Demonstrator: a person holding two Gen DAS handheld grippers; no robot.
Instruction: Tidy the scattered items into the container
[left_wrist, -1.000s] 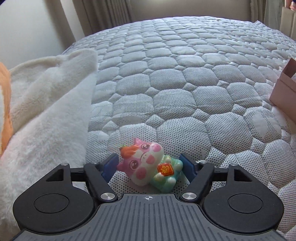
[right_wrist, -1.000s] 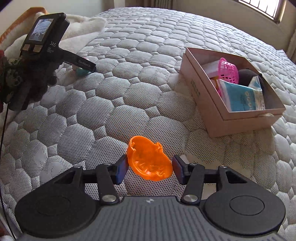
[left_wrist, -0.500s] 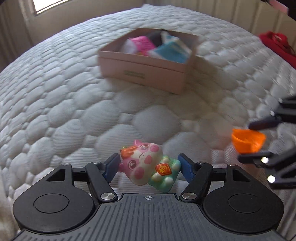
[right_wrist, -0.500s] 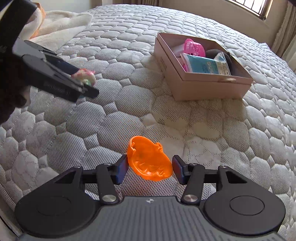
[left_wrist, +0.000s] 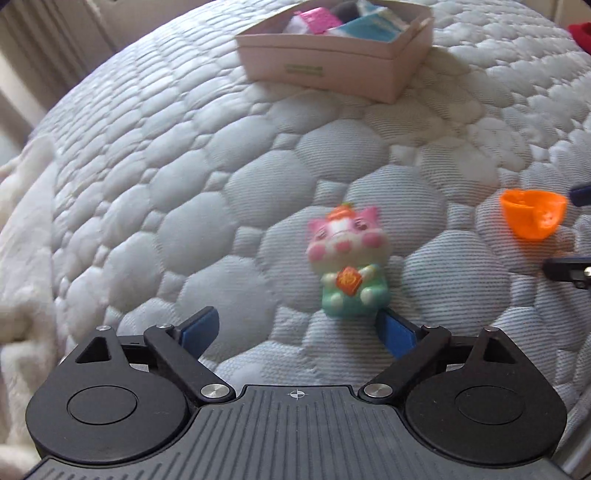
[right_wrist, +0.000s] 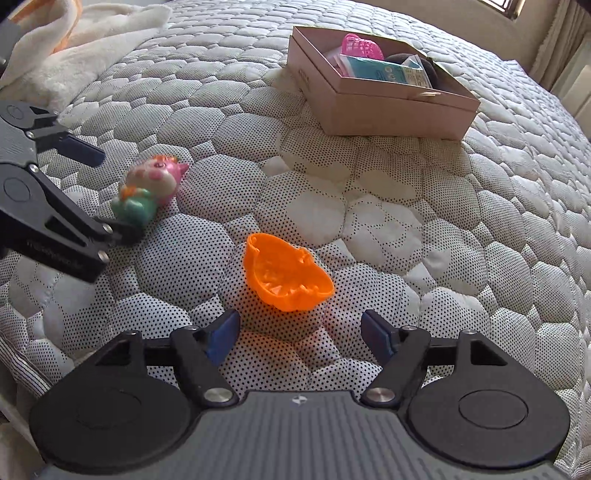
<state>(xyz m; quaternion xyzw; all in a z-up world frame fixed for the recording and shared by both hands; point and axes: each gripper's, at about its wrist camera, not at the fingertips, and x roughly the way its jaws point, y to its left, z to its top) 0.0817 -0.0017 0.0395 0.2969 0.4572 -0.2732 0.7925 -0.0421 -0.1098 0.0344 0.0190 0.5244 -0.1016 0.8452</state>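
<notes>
A pink-and-green pig figure (left_wrist: 349, 262) shows blurred just past my left gripper (left_wrist: 297, 328), whose jaws are opening; neither blue pad touches it. In the right wrist view the pig (right_wrist: 147, 188) is at the tips of the left gripper (right_wrist: 114, 194). An orange cup-shaped shell (right_wrist: 288, 277) rests on the quilt ahead of my right gripper (right_wrist: 301, 330), whose jaws are opening and stand clear of it. From the left the shell (left_wrist: 532, 218) sits between the right gripper's fingers (left_wrist: 569, 269). The pink cardboard box (left_wrist: 332, 70) (right_wrist: 388, 110) stands farther up the bed.
The box holds a pink basket (right_wrist: 360, 46), a blue packet (right_wrist: 384, 70) and a dark item. A white fleece blanket (right_wrist: 85, 44) (left_wrist: 22, 258) lies at the left. Something red (left_wrist: 580, 31) lies far right. The bed's edge runs at lower left (right_wrist: 22, 369).
Both grippers have opened; the pig and the orange shell have left their pads and now lie beyond the fingertips. The left hand swung from the blanket side toward the box.
</notes>
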